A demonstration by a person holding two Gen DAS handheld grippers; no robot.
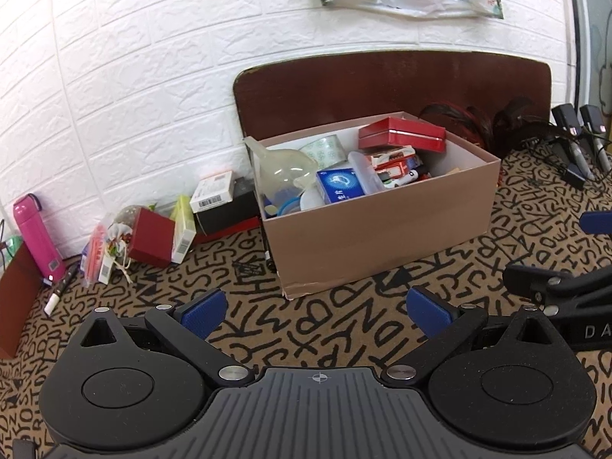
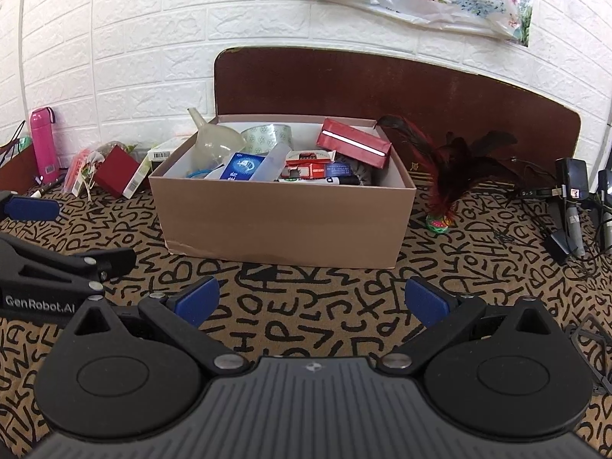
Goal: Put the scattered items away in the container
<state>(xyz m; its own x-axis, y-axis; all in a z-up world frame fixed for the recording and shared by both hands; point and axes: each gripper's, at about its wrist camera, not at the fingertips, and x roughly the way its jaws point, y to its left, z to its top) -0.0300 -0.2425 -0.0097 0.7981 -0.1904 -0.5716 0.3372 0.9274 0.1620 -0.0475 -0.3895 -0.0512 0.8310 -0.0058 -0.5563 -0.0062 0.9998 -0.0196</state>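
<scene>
A tan cardboard box (image 1: 367, 237) (image 2: 283, 225) stands on the letter-patterned cloth and holds a clear funnel (image 1: 281, 170), a tape roll (image 2: 267, 135), a red box (image 1: 401, 135) (image 2: 355, 145), a blue packet (image 1: 340, 185) and pens. My left gripper (image 1: 317, 311) is open and empty, in front of the box. My right gripper (image 2: 311, 302) is open and empty, also in front of the box. Each gripper shows at the edge of the other's view. A feather shuttlecock (image 2: 440, 199) lies right of the box.
Left of the box by the white brick wall lie a pink bottle (image 1: 36, 237) (image 2: 44, 145), a red cube box (image 1: 151, 237) (image 2: 114, 170), small cartons (image 1: 212, 191), packets and a white-tipped pen (image 1: 59, 285). Black devices with cables (image 2: 570, 199) sit at the right. A brown board (image 2: 382, 84) leans behind.
</scene>
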